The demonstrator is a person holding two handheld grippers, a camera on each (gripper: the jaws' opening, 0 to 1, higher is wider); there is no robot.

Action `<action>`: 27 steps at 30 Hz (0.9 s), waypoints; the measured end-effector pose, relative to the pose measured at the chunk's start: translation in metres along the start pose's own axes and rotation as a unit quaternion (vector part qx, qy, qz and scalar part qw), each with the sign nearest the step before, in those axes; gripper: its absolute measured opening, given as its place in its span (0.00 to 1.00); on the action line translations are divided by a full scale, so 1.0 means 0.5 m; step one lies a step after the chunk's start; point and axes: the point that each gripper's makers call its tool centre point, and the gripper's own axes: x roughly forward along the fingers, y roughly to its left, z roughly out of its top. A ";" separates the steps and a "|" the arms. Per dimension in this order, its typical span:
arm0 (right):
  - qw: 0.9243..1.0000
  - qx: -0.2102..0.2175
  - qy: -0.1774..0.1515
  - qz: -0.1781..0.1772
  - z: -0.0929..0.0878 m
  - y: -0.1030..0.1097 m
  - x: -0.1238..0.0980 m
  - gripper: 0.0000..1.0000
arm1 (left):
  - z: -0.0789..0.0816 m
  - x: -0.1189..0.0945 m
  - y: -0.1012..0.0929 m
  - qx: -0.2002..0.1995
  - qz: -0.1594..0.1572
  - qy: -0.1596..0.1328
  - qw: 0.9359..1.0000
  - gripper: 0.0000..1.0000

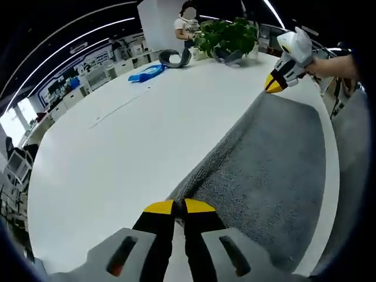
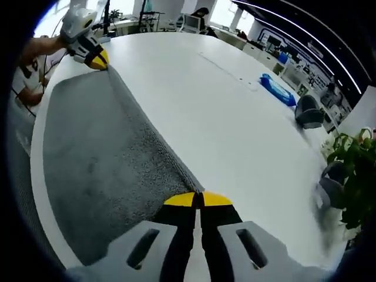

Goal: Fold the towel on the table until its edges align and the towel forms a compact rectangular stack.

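Note:
A grey fluffy towel (image 1: 264,164) lies on the white table (image 1: 117,153), its far edge raised into a taut ridge between the two grippers. My left gripper (image 1: 179,207) is shut on one corner of that edge, low in the left gripper view. The right gripper (image 1: 275,85) shows at the upper right there, pinching the opposite corner, with a hand behind it. In the right gripper view the right gripper (image 2: 198,200) is shut on the towel (image 2: 100,153) corner, and the left gripper (image 2: 97,59) holds the far corner at upper left.
A blue object (image 1: 145,73) (image 2: 277,91) lies on the table farther out, near a dark grey curved item (image 1: 175,57) (image 2: 308,110). A potted plant (image 1: 226,35) (image 2: 355,176) stands at the table's end. A person (image 1: 187,23) stands behind it. Desks and chairs surround the table.

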 end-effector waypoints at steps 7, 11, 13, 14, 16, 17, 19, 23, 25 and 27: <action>1.000 -0.011 0.016 0.000 -0.002 -0.002 0.009 0.00 | 0.002 0.009 -0.002 0.054 0.013 0.002 0.998 0.06; 1.000 -0.013 0.016 0.004 -0.004 -0.004 0.012 0.00 | 0.002 0.009 -0.006 0.071 0.018 -0.002 0.997 0.06; 1.000 -0.008 0.012 0.009 -0.005 -0.005 0.009 0.00 | 0.002 0.009 -0.006 0.080 0.029 -0.003 0.996 0.07; 1.000 -0.014 0.008 0.013 -0.006 -0.005 0.011 0.00 | 0.003 0.008 -0.005 0.092 0.035 -0.002 0.995 0.07; 1.000 -0.019 0.003 0.016 -0.007 -0.003 0.010 0.00 | 0.004 0.008 -0.006 0.105 0.044 0.001 0.993 0.07; 1.000 -0.019 0.002 0.019 -0.007 -0.002 0.010 0.00 | 0.004 0.009 -0.007 0.109 0.048 0.002 0.993 0.07; 1.000 -0.016 0.004 0.022 -0.005 -0.003 0.012 0.00 | 0.004 0.007 -0.004 0.089 0.053 -0.002 0.995 0.07; 0.999 -0.038 0.019 0.018 -0.004 0.001 0.012 0.00 | 0.037 -0.001 0.003 -0.031 0.032 -0.057 0.997 0.22; 0.998 -0.055 0.026 0.017 -0.004 0.002 0.012 0.00 | 0.060 -0.009 -0.010 -0.053 0.016 -0.078 0.995 0.34; 0.998 -0.057 0.031 0.019 -0.003 0.002 0.013 0.00 | 0.080 -0.017 -0.028 -0.059 0.007 -0.090 0.994 0.34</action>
